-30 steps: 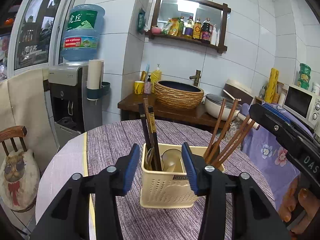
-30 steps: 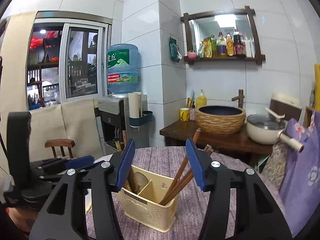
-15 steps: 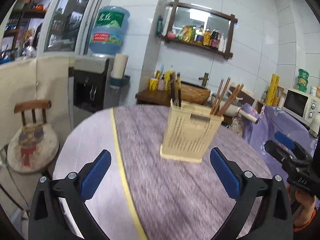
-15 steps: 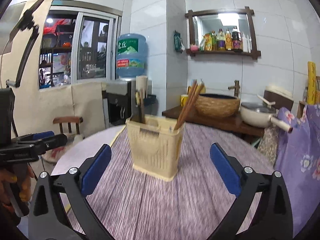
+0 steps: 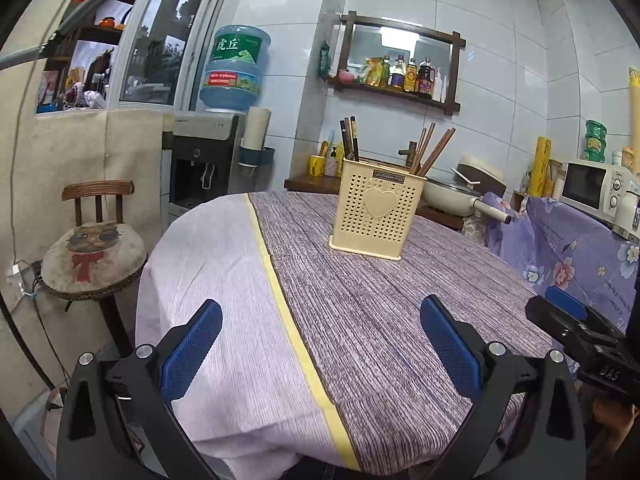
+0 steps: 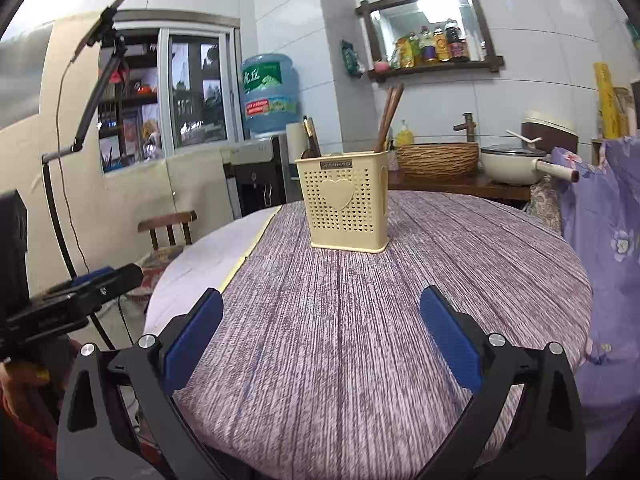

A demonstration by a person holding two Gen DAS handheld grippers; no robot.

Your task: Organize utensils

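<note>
— On the surface (image 5: pixel 360 320), toward its far side, stands the cream utensil holder (image 5: pixel 378 210), upright, dark chopsticks (image 5: pixel 349 136) left, brown chopsticks (image 5: pixel 430 150) right.

— Risk?

— It looks tall and light; a careless nudge could tip it. The left hand-held gripper (image 5: pixel 320 344) and right hand-held gripper (image 6: pixel 322 338) hang spread, empty, well apart from it.

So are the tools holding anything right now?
No, nothing. The left tool and the right tool are both wide open over the table, and the chopsticks stand in the yellow holder.
</note>
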